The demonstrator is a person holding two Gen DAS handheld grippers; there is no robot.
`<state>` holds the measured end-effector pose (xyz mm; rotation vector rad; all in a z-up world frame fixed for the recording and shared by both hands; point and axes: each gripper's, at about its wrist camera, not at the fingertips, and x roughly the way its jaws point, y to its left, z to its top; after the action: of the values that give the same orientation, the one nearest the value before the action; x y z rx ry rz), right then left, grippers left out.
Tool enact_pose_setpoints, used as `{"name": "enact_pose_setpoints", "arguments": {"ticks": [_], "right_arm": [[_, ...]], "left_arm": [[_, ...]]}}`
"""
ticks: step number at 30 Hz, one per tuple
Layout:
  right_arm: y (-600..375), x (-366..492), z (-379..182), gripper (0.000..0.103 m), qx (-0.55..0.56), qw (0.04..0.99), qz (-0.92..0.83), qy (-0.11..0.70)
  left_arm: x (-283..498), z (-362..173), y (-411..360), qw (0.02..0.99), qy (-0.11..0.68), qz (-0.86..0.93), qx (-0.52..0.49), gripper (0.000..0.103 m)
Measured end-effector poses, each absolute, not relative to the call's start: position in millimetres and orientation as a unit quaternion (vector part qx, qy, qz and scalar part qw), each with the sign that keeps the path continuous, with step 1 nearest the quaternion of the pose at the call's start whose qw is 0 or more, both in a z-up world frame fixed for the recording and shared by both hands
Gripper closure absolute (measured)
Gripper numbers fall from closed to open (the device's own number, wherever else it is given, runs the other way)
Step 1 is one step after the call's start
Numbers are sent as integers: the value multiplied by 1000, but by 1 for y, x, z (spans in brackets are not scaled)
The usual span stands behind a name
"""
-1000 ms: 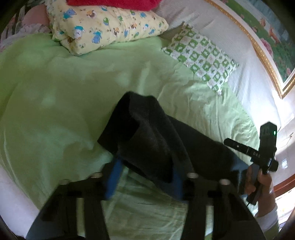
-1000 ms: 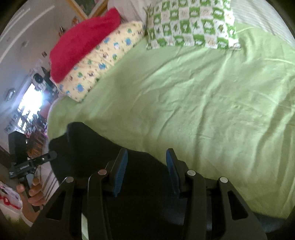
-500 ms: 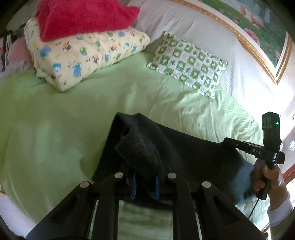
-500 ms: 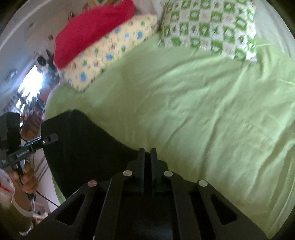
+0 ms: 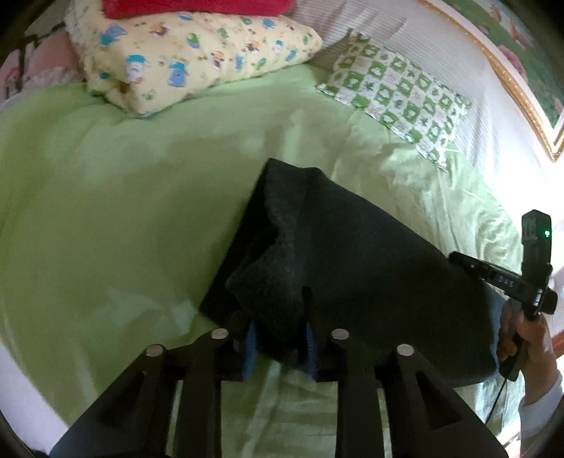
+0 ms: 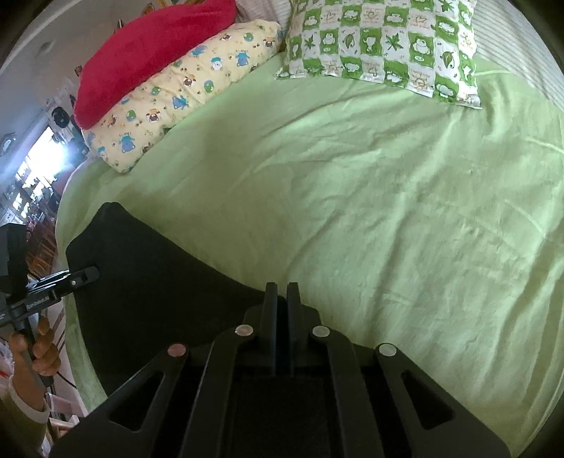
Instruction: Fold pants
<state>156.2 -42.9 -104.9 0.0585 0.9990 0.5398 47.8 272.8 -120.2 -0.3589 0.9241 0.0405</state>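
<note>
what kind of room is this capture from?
Most likely a home bedroom. The pants lie on a bed with a green sheet, pillows stacked at its head, and a framed picture on the wall behind.

Red blanket (image 5: 197, 6) cut by top edge; left fingers (image 5: 251, 343) half hidden under pants (image 5: 352, 267).

Soft daylight fills both views. A window (image 6: 38, 155) at far left blows out to white glare; the bed sheet (image 5: 116, 218) looks smeared and soft. Fisheye bending curves the edges, with dark vignetted corners.
</note>
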Motion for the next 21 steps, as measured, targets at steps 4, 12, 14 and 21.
{"name": "enact_pose_setpoints", "arguments": {"ticks": [4, 12, 14, 21], "right_arm": [[-45, 156, -109, 98, 47, 843, 251, 474], [-83, 134, -98, 92, 141, 849, 216, 462], [-100, 115, -87, 92, 161, 855, 211, 445], [-175, 30, -61, 78, 214, 877, 146, 405]], "left_arm": [[43, -120, 273, 879, 446, 80, -151, 32], [52, -127, 275, 871, 462, 61, -152, 40], [50, -124, 276, 869, 465, 64, -157, 40], [32, -91, 258, 882, 449, 42, -135, 38]]}}
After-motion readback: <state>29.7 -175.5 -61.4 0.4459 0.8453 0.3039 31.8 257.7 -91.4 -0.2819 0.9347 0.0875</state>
